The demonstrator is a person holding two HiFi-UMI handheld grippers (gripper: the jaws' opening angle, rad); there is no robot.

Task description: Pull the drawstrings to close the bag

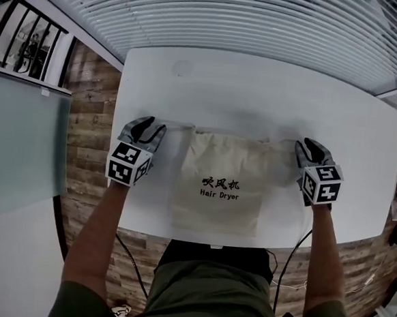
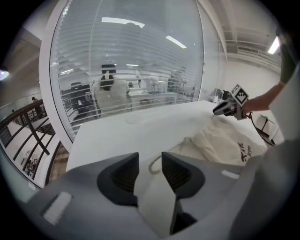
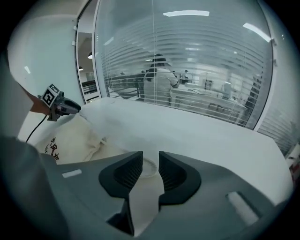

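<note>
A cream cloth bag (image 1: 218, 183) printed "Hair Dryer" lies flat on the white table (image 1: 258, 91), its gathered mouth at the far side. My left gripper (image 1: 148, 128) rests on the table off the bag's top left corner. Its jaws stand open, and the left drawstring loop (image 2: 153, 165) lies loose between them with no pad touching it. My right gripper (image 1: 309, 148) sits at the bag's top right corner. In the right gripper view its jaws (image 3: 151, 159) are also apart, with the right drawstring loop (image 3: 148, 169) lying slack in the gap.
The table's left edge (image 1: 117, 114) runs just beside my left gripper, and its near edge (image 1: 212, 241) lies just below the bag. Slatted blinds (image 1: 250, 22) on a glass wall stand beyond the far edge. A cable (image 1: 293, 254) hangs below my right gripper.
</note>
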